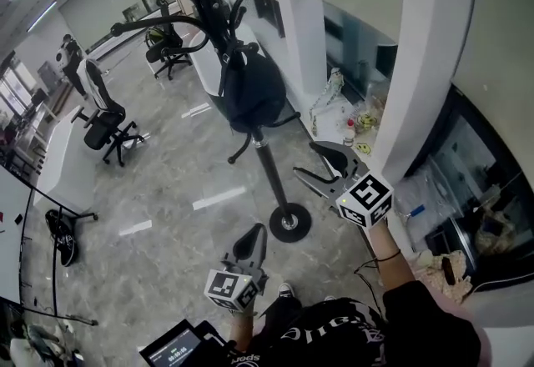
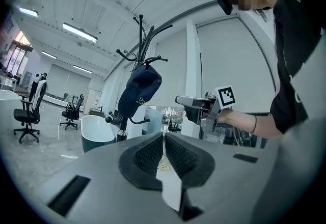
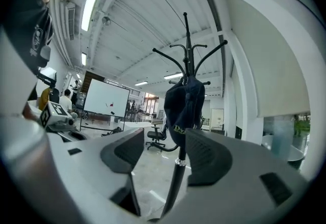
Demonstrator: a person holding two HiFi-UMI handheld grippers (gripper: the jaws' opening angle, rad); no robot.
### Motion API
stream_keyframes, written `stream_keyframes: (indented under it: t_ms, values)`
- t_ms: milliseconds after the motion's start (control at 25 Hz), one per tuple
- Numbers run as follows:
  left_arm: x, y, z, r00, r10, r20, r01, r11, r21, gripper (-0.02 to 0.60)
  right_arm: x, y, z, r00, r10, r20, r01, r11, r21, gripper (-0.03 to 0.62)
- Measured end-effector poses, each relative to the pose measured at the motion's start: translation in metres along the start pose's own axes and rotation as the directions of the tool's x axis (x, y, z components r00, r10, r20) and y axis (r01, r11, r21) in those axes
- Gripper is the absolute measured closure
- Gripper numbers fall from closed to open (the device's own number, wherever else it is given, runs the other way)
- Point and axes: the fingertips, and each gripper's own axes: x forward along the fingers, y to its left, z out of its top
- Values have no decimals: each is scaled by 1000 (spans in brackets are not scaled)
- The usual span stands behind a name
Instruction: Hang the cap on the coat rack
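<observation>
A dark navy cap (image 1: 250,90) hangs on a hook of the black coat rack (image 1: 271,178), free of both grippers. My right gripper (image 1: 307,159) stands open a short way to the right of the pole, with nothing between its jaws. In the right gripper view the cap (image 3: 184,108) and the pole (image 3: 175,182) show through the gap of the right gripper (image 3: 165,139), well beyond it. My left gripper (image 1: 254,233) is lower, near the rack's round base (image 1: 289,222), with its jaws shut and empty. The left gripper view shows the left gripper (image 2: 164,139) below the cap (image 2: 138,90).
A white pillar (image 1: 434,48) rises close on the right, with clutter (image 1: 350,119) at the wall's foot. Black office chairs (image 1: 104,119) stand on the grey tiled floor to the left. A whiteboard (image 3: 105,101) and people are far off.
</observation>
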Motion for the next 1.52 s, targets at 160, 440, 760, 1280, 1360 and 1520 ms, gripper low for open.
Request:
stream_keyframes:
  t_ms: [160,440,760,1280,1360,1520]
  values:
    - [-6,-30,-7,1000,21,9,-21,1000,19,577,-32,24,-16,999,37,-6,-37,999,31,421]
    - [-21,-82,-16,997,69,19,-69,998,12,577,-85,60,-44,993,109,-34,-104,988,116,577]
    - [-45,-123,-20,996,83,11,-83,996,28,577,-130,113,-78,983,164,-84,-143,967,212,579]
    - [-145,-163,-36,997,67,32,-68,998,19,578,-175,230,-85,974,184,-134,-147,958,246,577]
    - [-173,-173,-38,997,67,26,-67,998,12,578,-183,258,-82,974,179,-137,-142,959,245,579]
    - [-231,-186,-45,997,73,35,-73,997,12,577,-200,313,-74,976,171,-134,-133,958,254,579]
